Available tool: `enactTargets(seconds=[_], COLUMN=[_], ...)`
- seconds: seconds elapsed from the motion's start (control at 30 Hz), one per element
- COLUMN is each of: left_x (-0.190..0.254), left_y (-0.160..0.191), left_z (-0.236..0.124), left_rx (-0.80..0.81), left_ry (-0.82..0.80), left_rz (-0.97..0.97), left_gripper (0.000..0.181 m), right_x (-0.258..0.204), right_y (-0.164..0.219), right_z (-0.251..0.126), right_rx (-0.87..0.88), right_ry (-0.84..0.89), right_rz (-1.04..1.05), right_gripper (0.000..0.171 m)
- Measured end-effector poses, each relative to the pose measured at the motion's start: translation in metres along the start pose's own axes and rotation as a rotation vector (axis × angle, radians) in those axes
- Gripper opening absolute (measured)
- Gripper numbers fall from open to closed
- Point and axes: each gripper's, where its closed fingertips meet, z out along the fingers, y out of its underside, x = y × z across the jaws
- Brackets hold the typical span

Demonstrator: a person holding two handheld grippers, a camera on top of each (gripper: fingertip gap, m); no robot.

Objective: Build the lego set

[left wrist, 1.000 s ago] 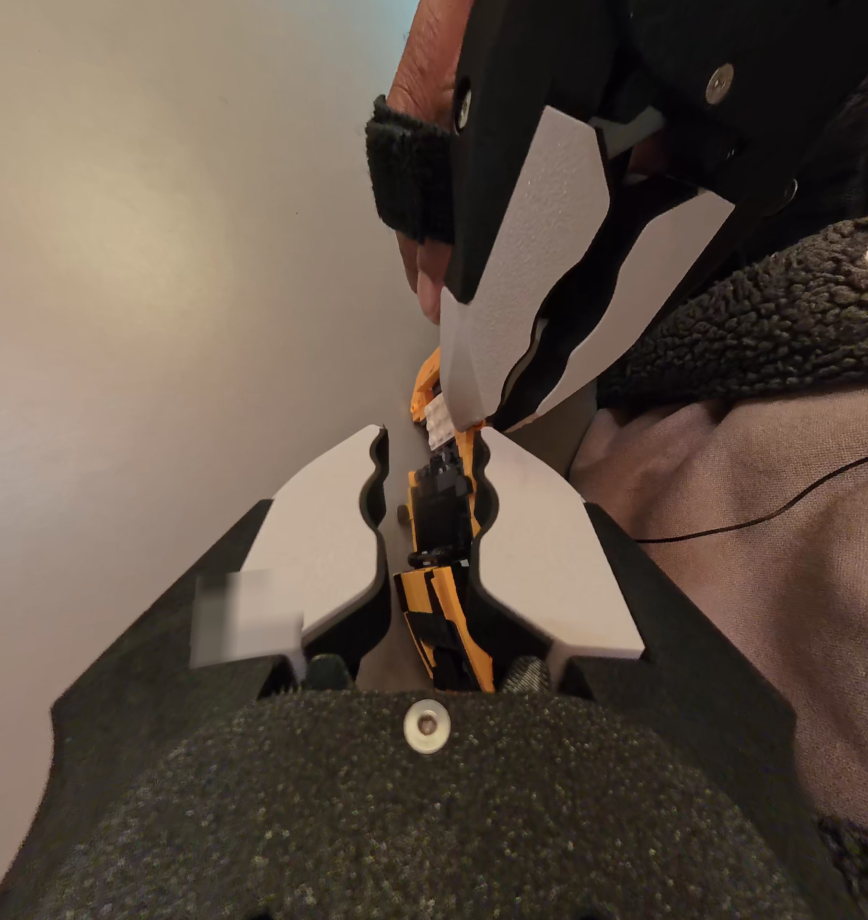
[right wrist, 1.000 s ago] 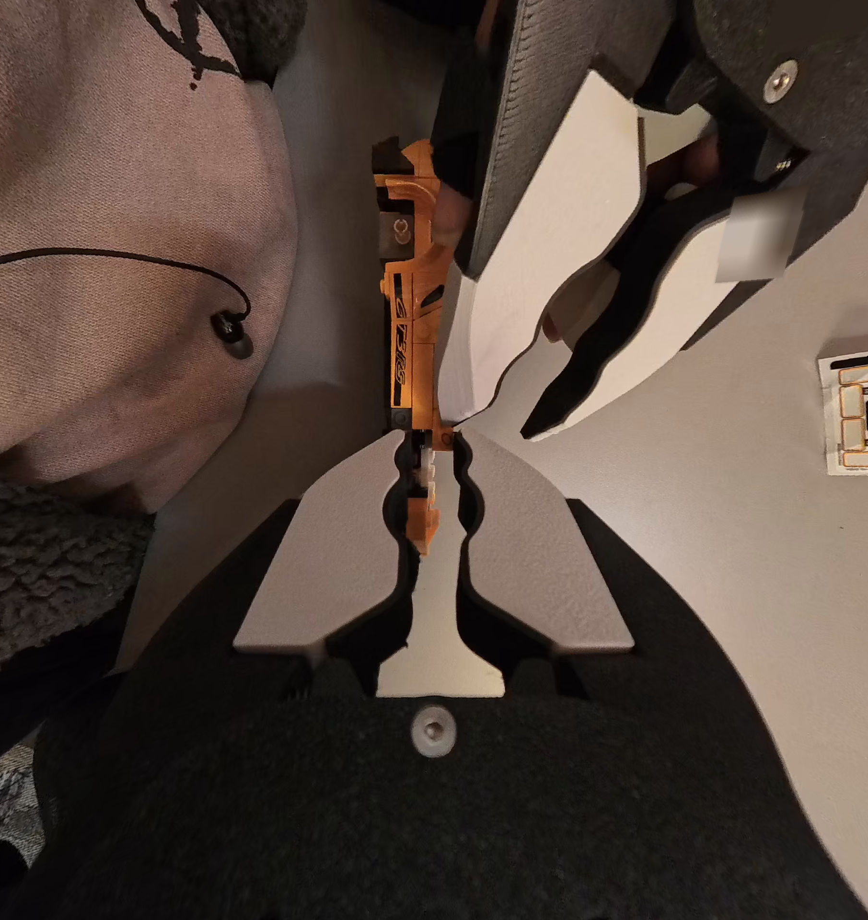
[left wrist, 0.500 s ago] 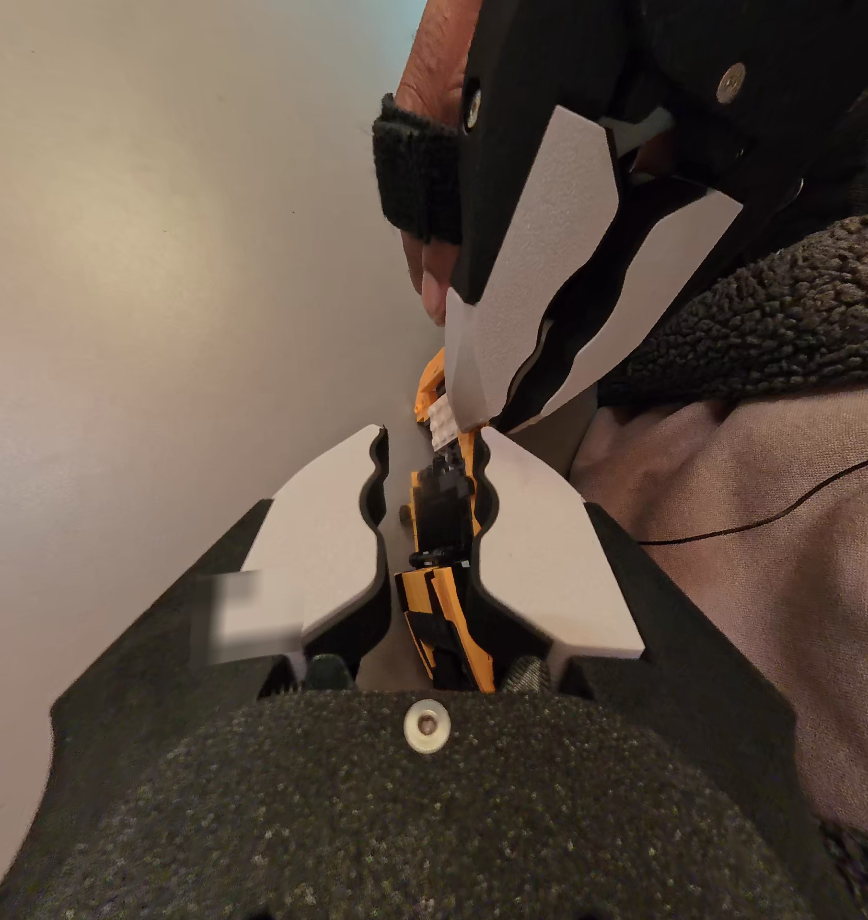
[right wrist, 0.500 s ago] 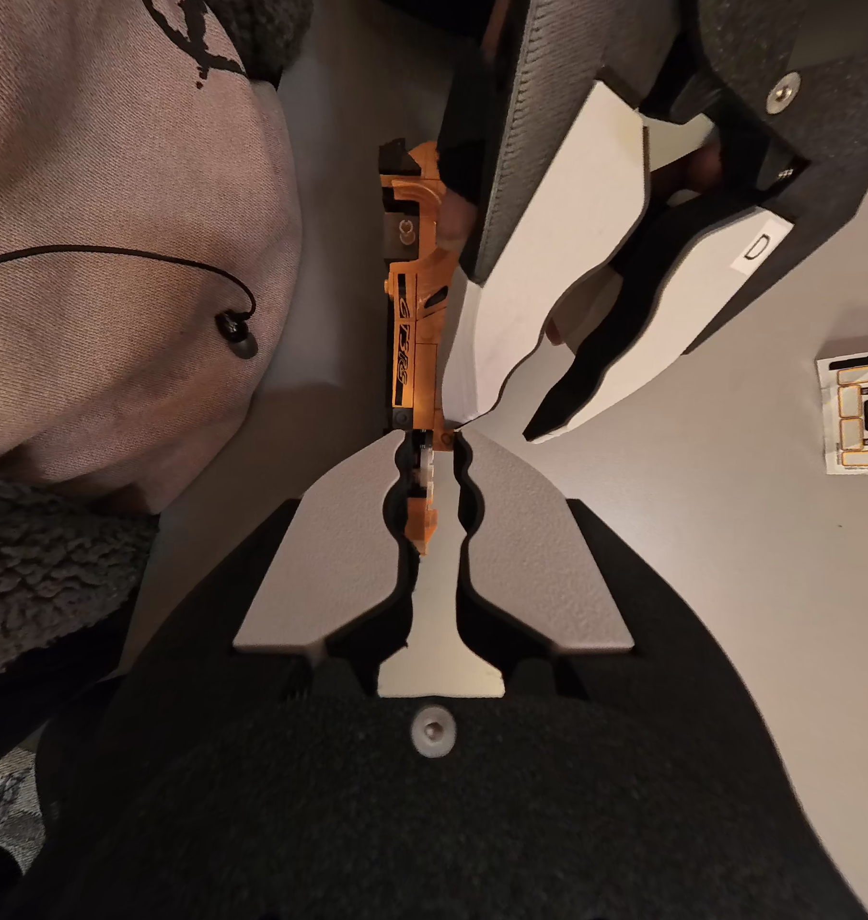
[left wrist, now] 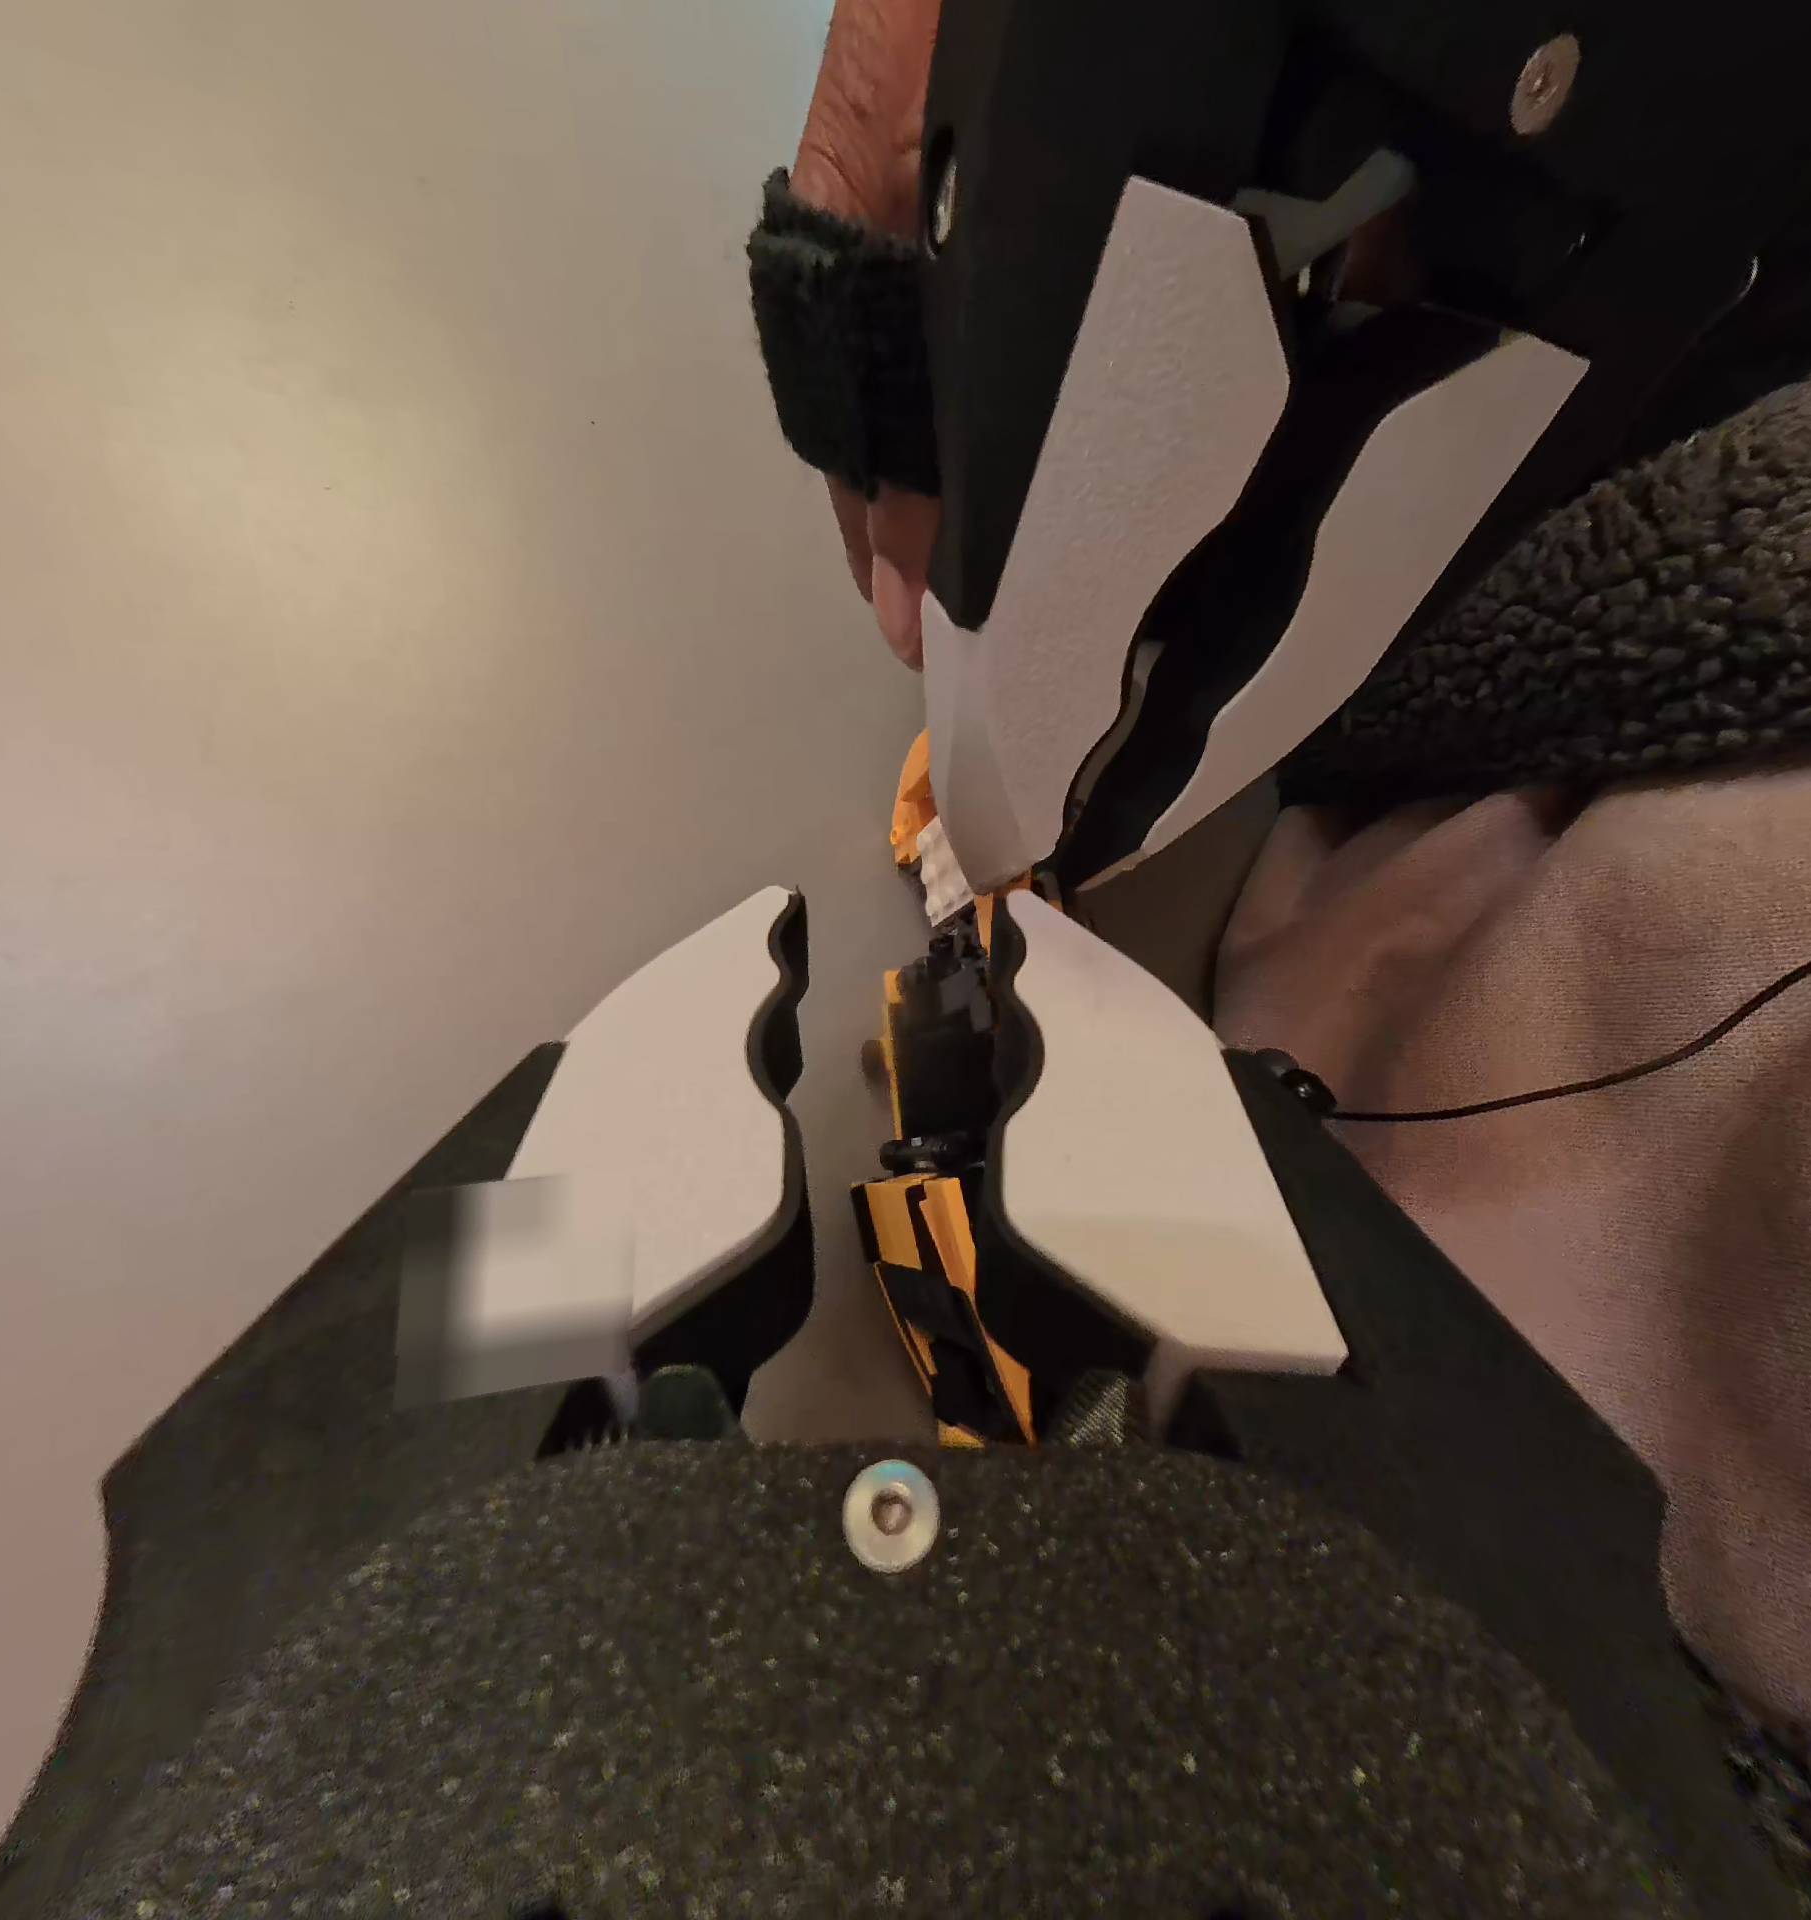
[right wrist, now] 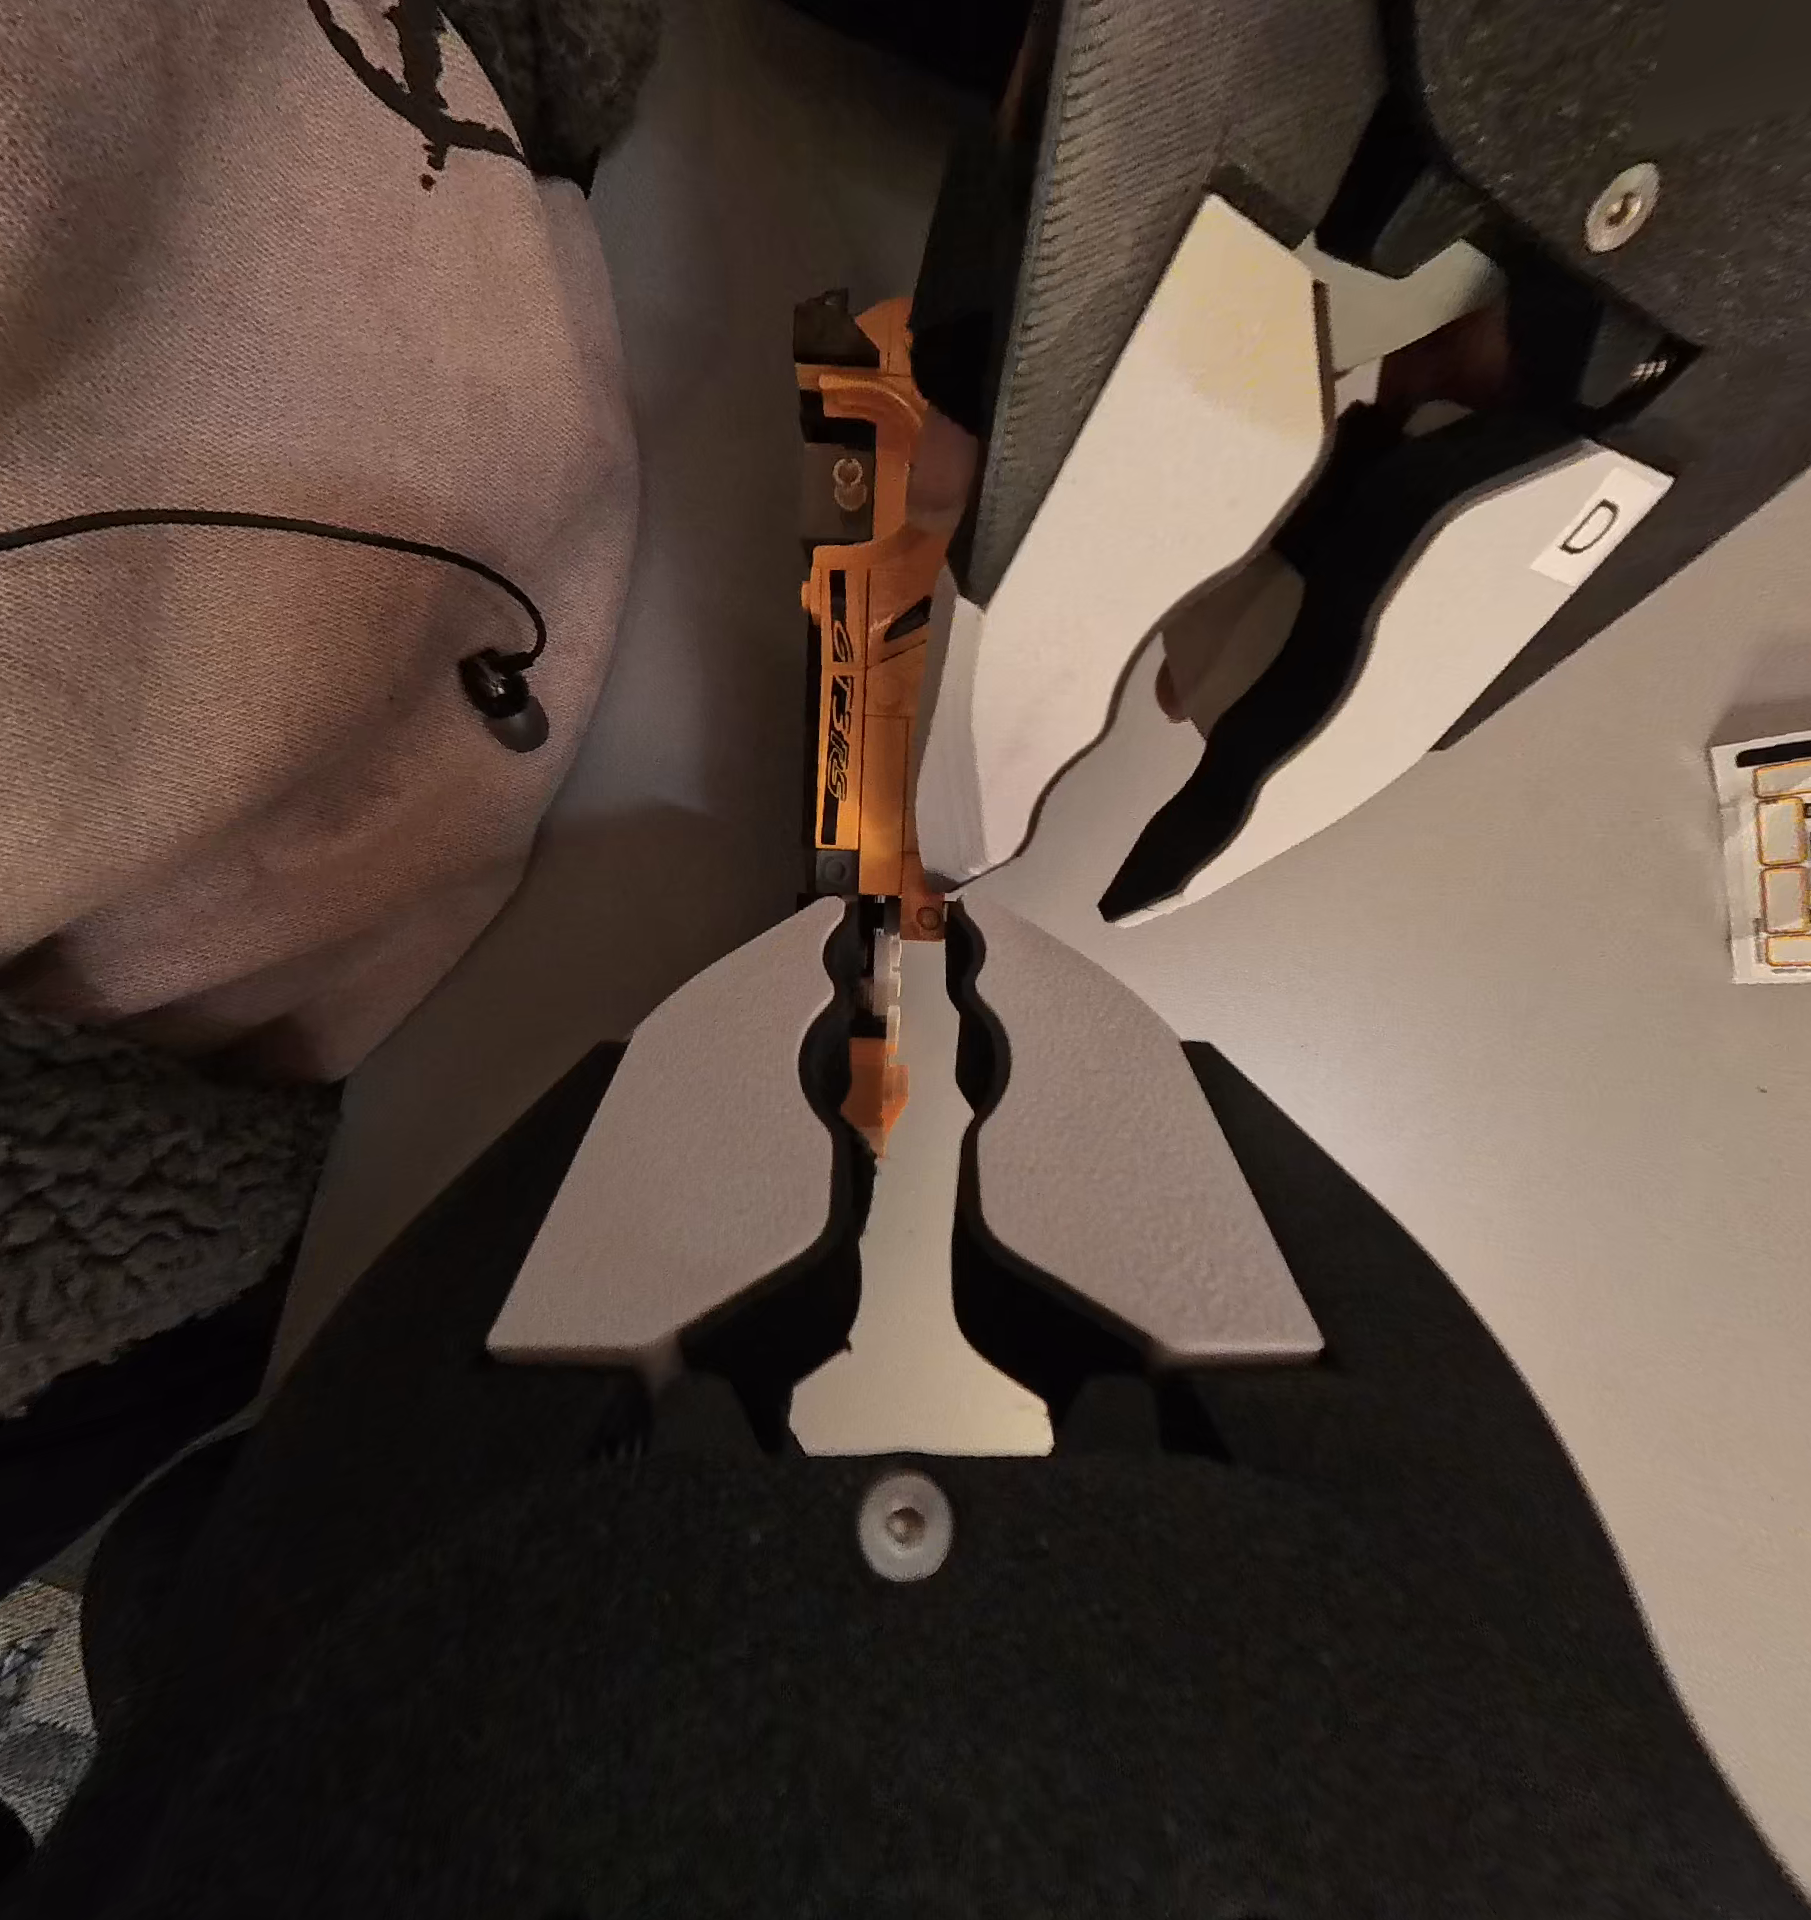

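An orange and black lego car point(left wrist: 942, 1049) is held in the air between both grippers. In the left wrist view it lies along the right finger of my left gripper point(left wrist: 901, 904); the left finger stands clear of it, so the jaws are open. A person's fingertip point(right wrist: 937, 468) presses the car point(right wrist: 865, 707) against that gripper point(right wrist: 1052, 894). My right gripper point(right wrist: 899, 909) is shut on the car's end, where a small white piece point(right wrist: 888, 966) sits. It also shows in the left wrist view point(left wrist: 1036, 883), coming in from above.
A pale grey table point(left wrist: 361, 623) lies beneath. A sticker sheet point(right wrist: 1805, 852) lies on it at the right. The person's beige top point(right wrist: 257, 520) and dark fleece sleeve point(left wrist: 1607, 623) are close by, with a black earphone cable point(right wrist: 506, 707) across the top. My left and right fingertips are right by each other.
Almost nothing. Both grippers stay where they were on the car; the left gripper has shifted very slightly in the right wrist view.
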Motion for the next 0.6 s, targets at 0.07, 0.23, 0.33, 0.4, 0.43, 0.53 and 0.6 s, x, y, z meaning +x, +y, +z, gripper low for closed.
enactTargets(seconds=[0.07,0.23,0.33,0.4,0.43,0.53,0.6], left_x=[0.0008,0.0009,0.0007,0.0006,0.0006,0.0005,0.0006], left_y=[0.0002,0.0002,0.0002,0.0003,0.0004,0.0005,0.0006], left_z=[0.0003,0.0001,-0.0001,-0.0003,-0.0004,-0.0005,-0.0005], left_rx=[-0.005,-0.011,-0.010,-0.010,-0.009,-0.007,-0.005], left_ry=[-0.001,-0.011,-0.013,-0.014,-0.013,-0.009,-0.008], left_rz=[0.011,0.037,0.041,0.044,0.044,0.042,0.042], left_gripper=[0.033,0.033,0.033,0.033,0.033,0.033,0.033], right_x=[-0.0004,-0.0005,-0.0012,-0.0013,-0.0015,-0.0015,-0.0016], right_y=[0.0001,0.0006,-0.0004,0.0000,-0.0001,0.0000,0.0002], right_z=[0.0004,0.0001,-0.0005,-0.0005,-0.0006,-0.0018,-0.0022], right_rx=[0.000,0.007,0.019,0.022,0.025,0.033,0.038], right_ry=[0.000,0.000,0.000,0.004,0.007,0.017,0.024], right_rz=[0.001,0.010,0.021,0.027,0.031,0.046,0.054], right_gripper=[0.015,0.015,0.016,0.016,0.016,0.016,0.016])
